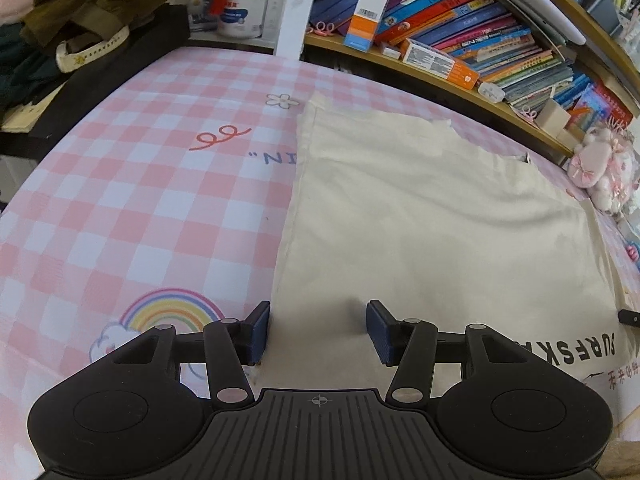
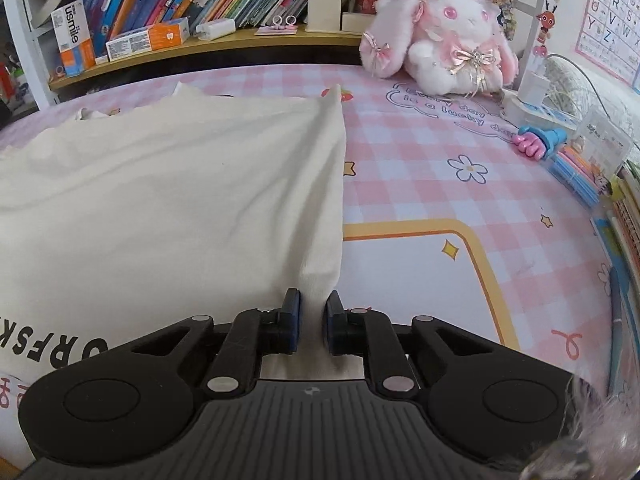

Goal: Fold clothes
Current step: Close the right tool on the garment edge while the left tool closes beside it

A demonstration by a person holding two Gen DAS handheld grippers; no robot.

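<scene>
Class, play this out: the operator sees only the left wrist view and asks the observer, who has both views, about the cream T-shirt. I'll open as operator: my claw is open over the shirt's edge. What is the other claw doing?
Observer: The right claw is shut on a bunched edge of the cream T-shirt, and the cloth rises taut into it.

Operator: Is anything near that side of the shirt?

Observer: A pink and white plush rabbit sits at the far edge of the checked cover, apart from the shirt.

Operator: Any clutter further right?

Observer: A white power strip lies beyond the rabbit, with a charger plugged in.
</scene>
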